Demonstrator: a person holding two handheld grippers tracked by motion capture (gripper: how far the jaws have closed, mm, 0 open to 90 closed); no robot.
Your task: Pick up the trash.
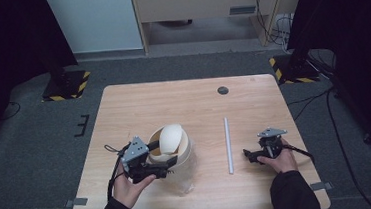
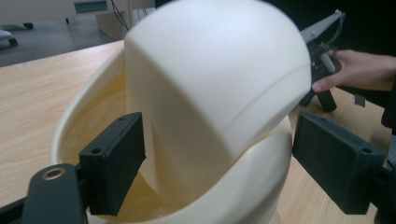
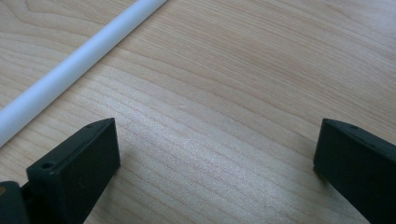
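From above, I see a light wooden table (image 1: 138,103) on grey carpet, with a person's two hands reaching in from the near edge, each holding a black two-jaw gripper. No brand, label or writing is legible to me on anything here.

The largest item on the table is a cream plastic bin (image 1: 178,165) with a domed swing lid (image 1: 168,137) tipped up inside its rim. My left gripper (image 1: 163,159) sits right against the bin's near-left side. In the left gripper view its jaws stand wide apart, released, one pad inside the bin's opening (image 2: 112,168) and the other outside the wall; the tilted lid (image 2: 215,84) rises between them. I cannot tell whether either pad touches the rim. I can see part of the bin's cream interior (image 2: 98,121), and no contents are visible there.

My right gripper (image 1: 250,155) rests low near the table's right side, its jaws spread over bare wood and gripping nothing. A slim white rod (image 1: 228,143) lies flat just to its left, well apart from the bin; in the right gripper view the rod (image 3: 70,65) runs diagonally beyond the left jaw.

A small dark round disc (image 1: 223,90) is set in the tabletop, far beyond both grippers.
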